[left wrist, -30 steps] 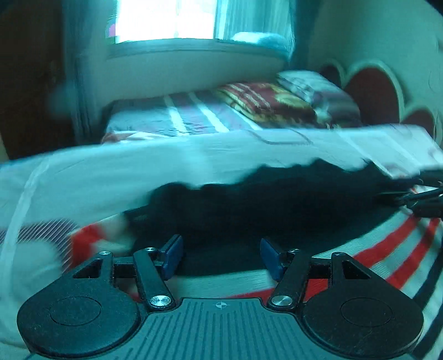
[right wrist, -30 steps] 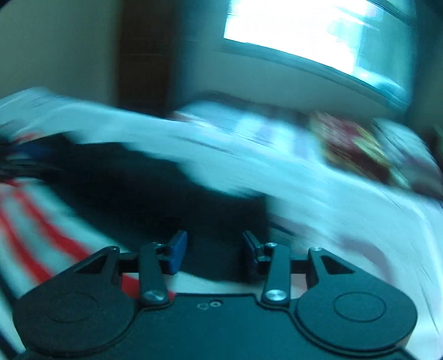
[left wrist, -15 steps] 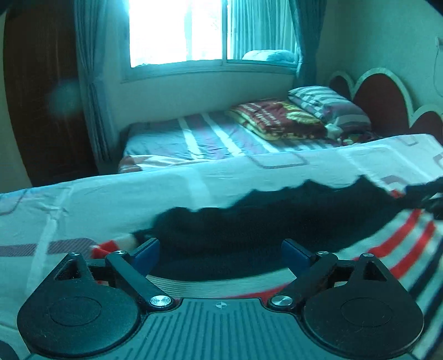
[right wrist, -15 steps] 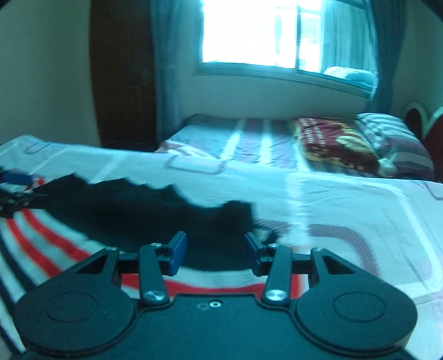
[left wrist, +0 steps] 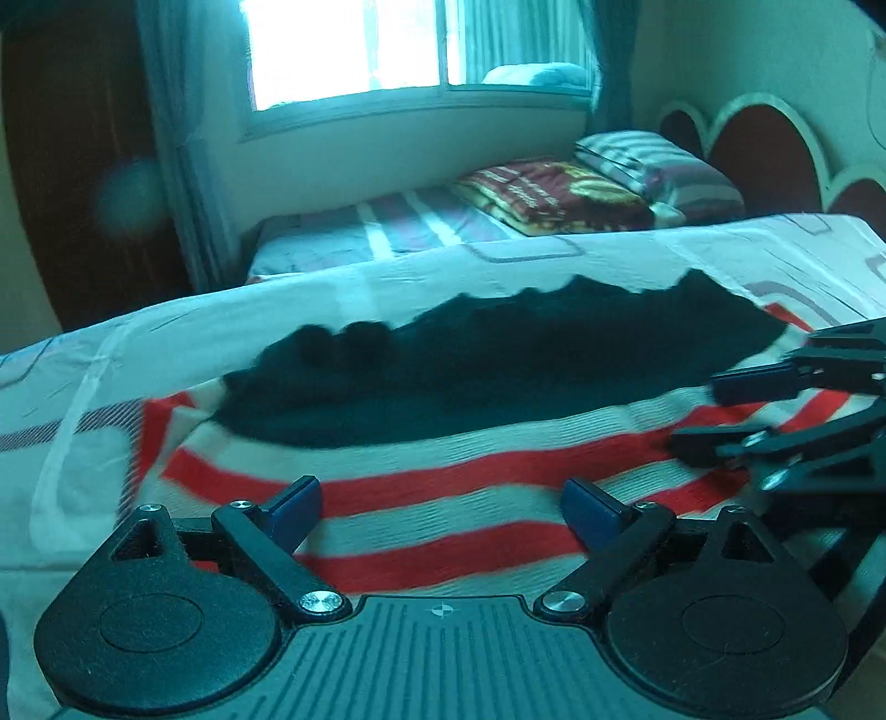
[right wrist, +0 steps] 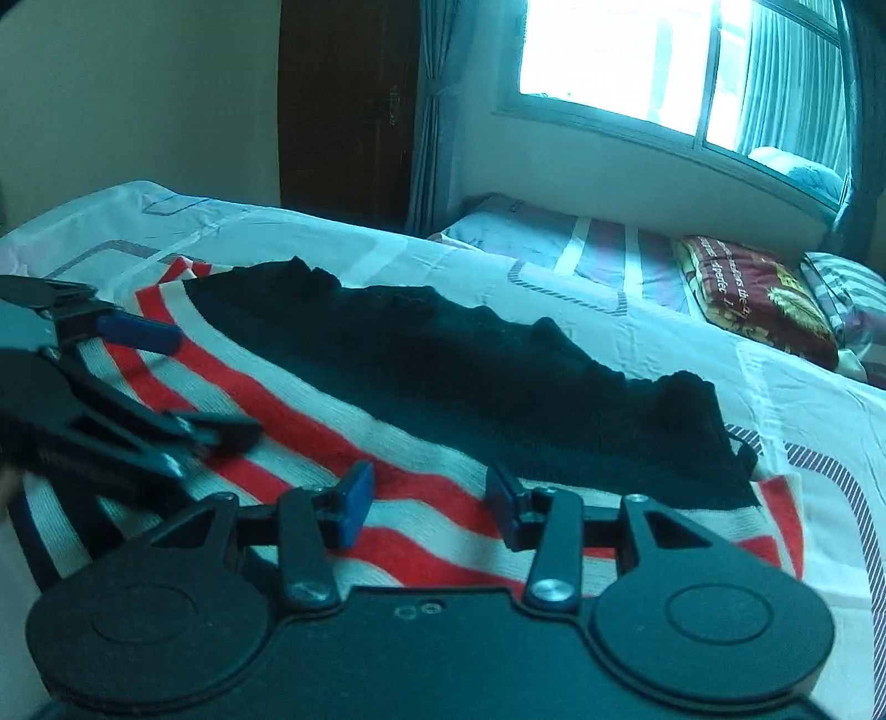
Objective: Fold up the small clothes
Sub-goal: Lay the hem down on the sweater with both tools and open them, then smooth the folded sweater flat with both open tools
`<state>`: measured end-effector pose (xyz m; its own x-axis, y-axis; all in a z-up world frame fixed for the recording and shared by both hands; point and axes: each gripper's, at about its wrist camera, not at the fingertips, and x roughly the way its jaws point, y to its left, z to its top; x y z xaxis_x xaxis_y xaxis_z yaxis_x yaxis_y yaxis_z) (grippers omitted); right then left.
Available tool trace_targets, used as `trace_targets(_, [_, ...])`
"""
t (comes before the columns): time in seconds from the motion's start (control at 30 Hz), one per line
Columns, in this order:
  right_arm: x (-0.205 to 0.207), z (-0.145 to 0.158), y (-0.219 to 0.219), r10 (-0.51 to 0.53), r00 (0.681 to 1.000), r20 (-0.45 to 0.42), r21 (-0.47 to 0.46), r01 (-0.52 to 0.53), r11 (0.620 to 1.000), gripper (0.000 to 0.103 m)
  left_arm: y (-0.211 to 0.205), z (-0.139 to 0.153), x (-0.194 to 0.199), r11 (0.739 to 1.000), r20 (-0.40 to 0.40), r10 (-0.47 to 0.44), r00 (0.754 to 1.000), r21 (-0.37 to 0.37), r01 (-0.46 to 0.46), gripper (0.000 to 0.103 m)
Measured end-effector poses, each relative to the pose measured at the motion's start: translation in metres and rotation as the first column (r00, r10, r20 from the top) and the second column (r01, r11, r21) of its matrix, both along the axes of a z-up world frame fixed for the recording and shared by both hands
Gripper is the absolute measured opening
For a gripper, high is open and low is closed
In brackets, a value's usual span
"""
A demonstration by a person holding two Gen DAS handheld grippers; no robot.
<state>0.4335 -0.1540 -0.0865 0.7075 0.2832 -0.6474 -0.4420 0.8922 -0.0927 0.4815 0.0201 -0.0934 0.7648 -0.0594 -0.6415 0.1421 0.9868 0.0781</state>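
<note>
Closest to the left gripper (left wrist: 443, 512), its blue-padded jaws stand wide apart with nothing clamped between them, having just spread open over the red-and-white striped garment (left wrist: 443, 471) that lies flat right beneath and ahead of the fingertips. To its right, the right gripper (right wrist: 429, 501) hovers over the same striped cloth with its jaws partly parted and no fabric pinched between the pads; from that camera the left tool shows at the left edge, just above the stripes. Just beyond both sets of fingers, a black garment (right wrist: 498, 376) with a ragged far edge lies spread across the striped piece's far side. Both rest on a pale bedsheet (left wrist: 387, 282). Farther off stands a second bed (left wrist: 398, 221) carrying a red folded blanket (left wrist: 554, 194) and a striped pillow (left wrist: 653, 166), below a bright window (left wrist: 354, 50).
</note>
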Motion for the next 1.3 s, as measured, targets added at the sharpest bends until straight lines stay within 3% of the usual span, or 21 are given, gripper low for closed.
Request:
trace_targets(0.17, [0.0,0.001,-0.048,-0.087,0.996,0.017,0.008,0.086,0.996,0.048,0.039,-0.003,-0.012,0.999,0.013,0.049,0.999,0.004,-0.049,0.093])
trace_targets(0.23, [-0.001,-0.001,-0.07,-0.181,0.982,0.055,-0.069,0.185,0.98,0.048,0.058,-0.004,-0.017,0.997,0.014,0.079,0.997,-0.013,-0.079,0.093])
trace_targets(0.33, [-0.001,-0.003,-0.11,-0.203,0.979,-0.011,0.056,0.203,0.978,0.046,0.067,-0.006,-0.017,0.997,0.009,0.072,0.997,-0.037,-0.071,0.093])
trace_targets(0.5, [-0.014,0.016,-0.099,-0.239,0.971,0.01,0.091,0.237,0.967,0.044,0.054,0.006,-0.021,0.994,0.02,0.101,0.995,-0.041,-0.1,0.093])
trace_targets(0.6, [-0.041,0.024,-0.083,-0.189,0.982,0.012,0.147,0.185,0.972,0.044,0.04,0.018,-0.04,0.995,0.043,0.075,0.996,-0.074,-0.071,0.093])
trace_targets(0.77, [-0.073,0.013,-0.026,-0.07,0.998,0.006,0.115,0.069,0.991,0.043,-0.001,0.015,-0.061,0.999,0.054,-0.009,0.998,-0.043,0.011,0.093])
trace_targets(0.9, [-0.083,-0.002,0.006,-0.04,0.999,0.019,0.043,0.039,0.998,0.043,-0.023,-0.003,-0.075,0.999,0.058,-0.036,0.998,0.016,0.035,0.093])
trace_targets(0.97, [-0.09,-0.004,0.001,-0.027,0.999,0.035,0.015,0.027,1.0,0.043,-0.012,-0.003,-0.081,1.0,0.046,-0.02,0.999,-0.019,0.02,0.093])
trace_targets(1.07, [-0.098,0.002,-0.026,-0.055,0.998,0.04,-0.015,0.056,0.998,0.044,0.016,-0.003,-0.092,1.0,0.039,0.03,0.999,0.006,-0.03,0.094])
trace_targets(1.13, [-0.103,0.0,-0.052,-0.094,0.994,0.049,-0.061,0.097,0.993,0.044,0.044,-0.007,-0.101,0.997,0.022,0.063,0.998,-0.036,-0.062,0.095])
trace_targets(1.17, [-0.107,-0.001,-0.067,-0.12,0.992,0.038,-0.06,0.123,0.991,0.045,0.053,-0.009,-0.105,0.997,0.024,0.06,0.998,-0.059,-0.059,0.095])
trace_targets(1.3, [-0.118,-0.006,-0.107,-0.195,0.981,-0.004,0.007,0.195,0.981,0.045,0.054,-0.01,-0.107,0.999,0.022,0.049,0.999,-0.013,-0.049,0.096])
